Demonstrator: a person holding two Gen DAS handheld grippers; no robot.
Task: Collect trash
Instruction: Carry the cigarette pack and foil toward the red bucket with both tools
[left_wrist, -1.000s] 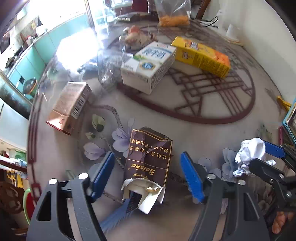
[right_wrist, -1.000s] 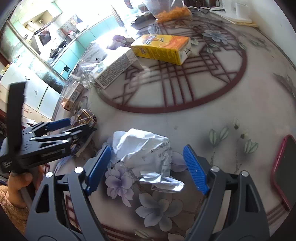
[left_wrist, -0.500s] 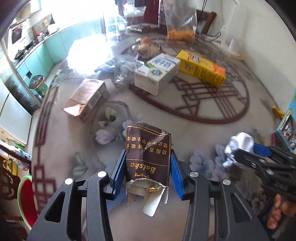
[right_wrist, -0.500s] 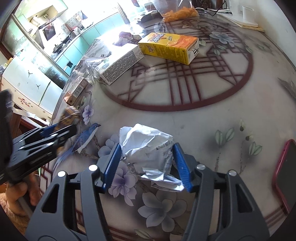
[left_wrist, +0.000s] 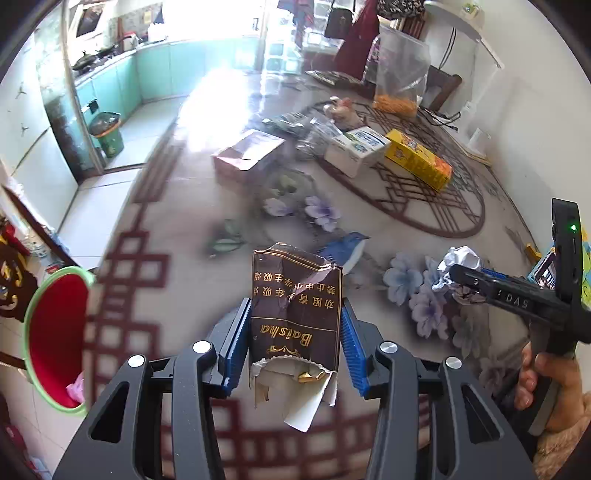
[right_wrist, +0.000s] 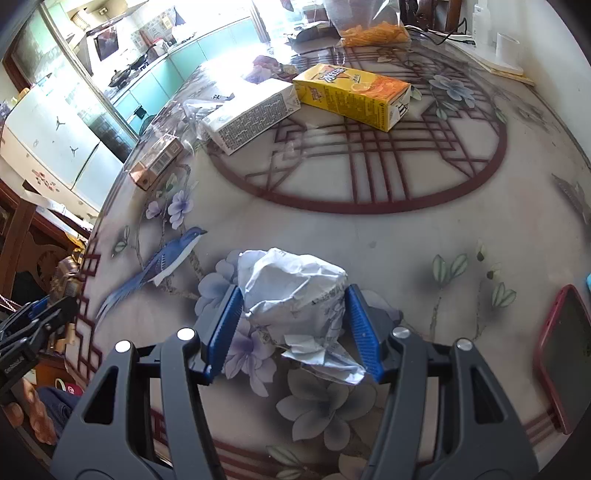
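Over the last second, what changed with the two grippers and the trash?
The left gripper closed on the brown cigarette pack and lifted it toward the table's edge. The right gripper closed on the crumpled paper, which remains on the table. The cartons stayed put.

Strong daylight from kitchen side, beyond far end of table (left_wrist: 436, 236). Blown-out white glare patch on glossy tabletop near pink carton (left_wrist: 248, 153), detail lost there (same washout in right wrist view behind white milk carton (right_wrist: 248, 117)). Near end of table evenly lit, soft grey shadows under crumpled paper (right_wrist: 295, 295). Left wrist view smeared with motion blur across tabletop pattern and left of table; torn cigarette pack (left_wrist: 295, 314) sharp. Right wrist view crisp. Fisheye bending, dark vignette at corners of both views.
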